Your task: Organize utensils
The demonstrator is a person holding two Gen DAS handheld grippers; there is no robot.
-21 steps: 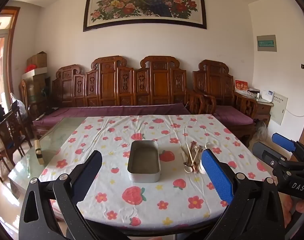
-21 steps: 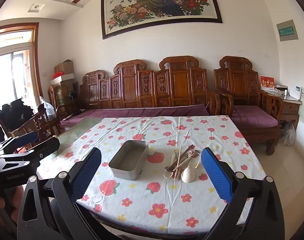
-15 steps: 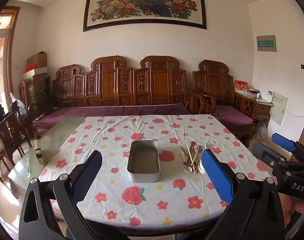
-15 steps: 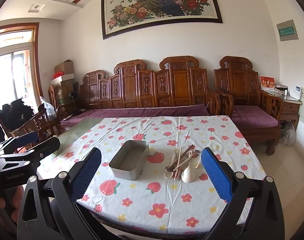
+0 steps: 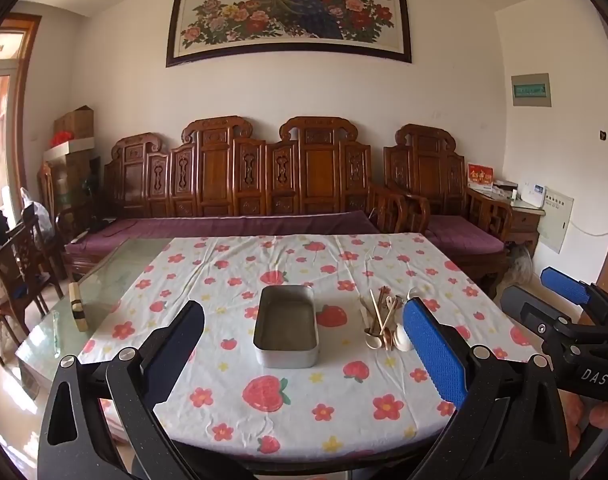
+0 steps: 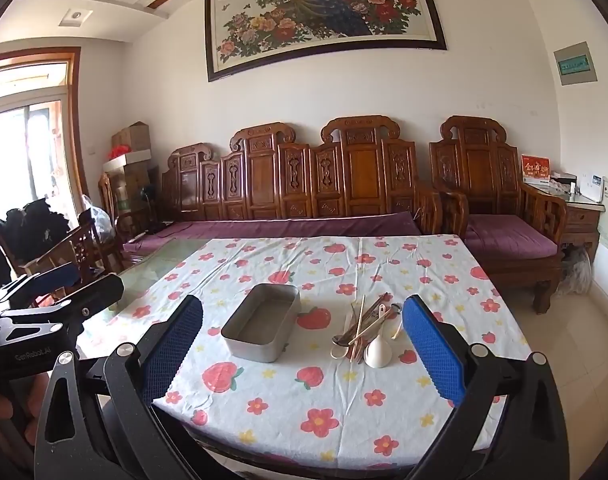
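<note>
no change vs prior frames. left gripper & right gripper: jaws spread, empty, off bench. utensils heaped ahead of right jaws; tin empty; sorting not begun.

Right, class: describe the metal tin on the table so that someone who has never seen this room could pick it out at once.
Start at the table with the strawberry-and-flower tablecloth in front of the carved wooden bench. Near its middle sits a metal tin, just left of a heap of utensils. It alone is a grey, rectangular, open-topped box with rounded corners, and it is empty.
</note>
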